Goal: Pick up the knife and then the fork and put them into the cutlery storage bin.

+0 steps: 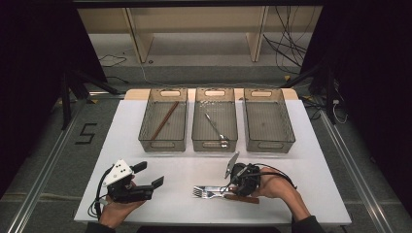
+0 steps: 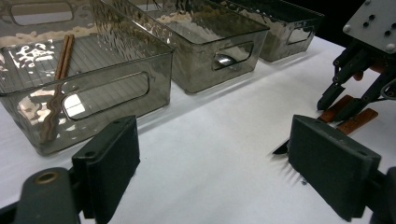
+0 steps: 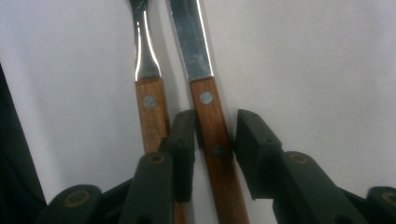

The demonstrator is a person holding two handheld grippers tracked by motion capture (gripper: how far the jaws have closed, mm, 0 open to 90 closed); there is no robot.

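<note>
Between the black jaws of my right gripper lies a wooden handle. It belongs to a table knife, and a fork with the same kind of handle lies just beside it on the white table. One jaw stands in the narrow gap between the two handles, the other on the free side of the knife. The left pad looks to touch the wood already, but the right pad is apart from it, so I judge this gripper is open around the knife handle and not yet holding.

For the sorting, chopsticks lie in the left tray and a spoon in the middle tray. The right tray has no cutlery in it. Knife and fork are left to do, I think.

My left gripper waits with jaws wide open, holding nothing, well apart from the cutlery.
</note>
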